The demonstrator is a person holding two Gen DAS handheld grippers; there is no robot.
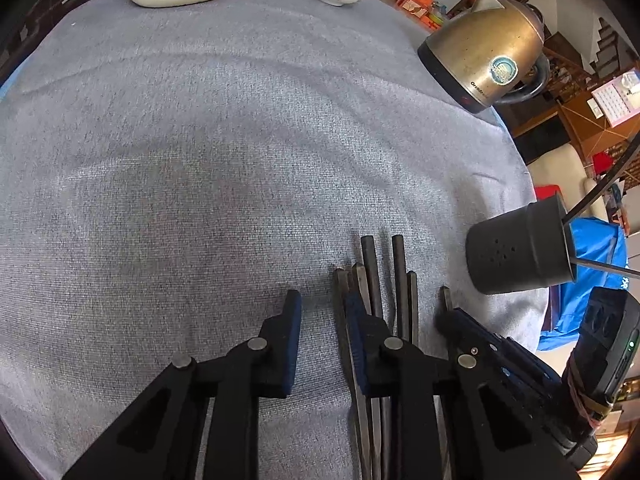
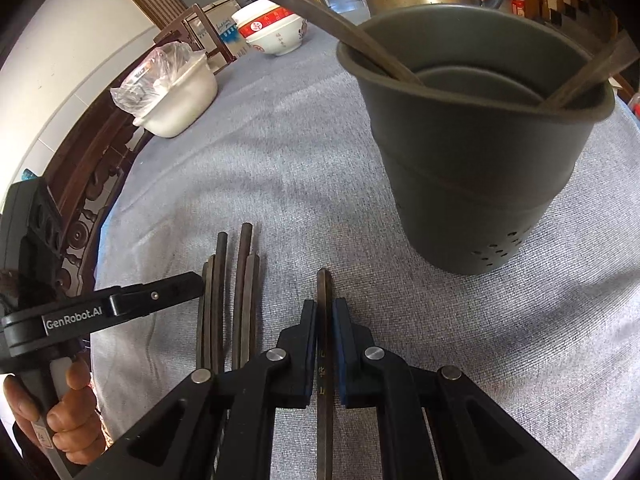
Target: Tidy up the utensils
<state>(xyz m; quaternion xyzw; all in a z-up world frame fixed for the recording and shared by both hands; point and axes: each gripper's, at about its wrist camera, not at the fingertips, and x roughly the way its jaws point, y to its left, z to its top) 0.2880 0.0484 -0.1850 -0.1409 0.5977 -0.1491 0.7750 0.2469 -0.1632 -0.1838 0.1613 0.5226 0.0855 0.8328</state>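
Grey cloth [image 1: 200, 160] lies bare left of chopsticks [image 1: 372, 280]; holder [image 1: 520, 252] near edge.

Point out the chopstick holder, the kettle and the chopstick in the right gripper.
chopstick holder [image 2: 472, 184]: right wrist view, outer wall.
kettle [image 1: 480, 52]: left wrist view, metal body.
chopstick in the right gripper [image 2: 323, 300]: right wrist view, shaft near the tip, between the fingers.

Dark chopsticks [image 2: 228, 300] lie side by side in a loose bundle on the grey-clothed bench [image 2: 280, 168]; a dark grey holder [image 2: 472, 176] stands upright nearby, two chopsticks inside.
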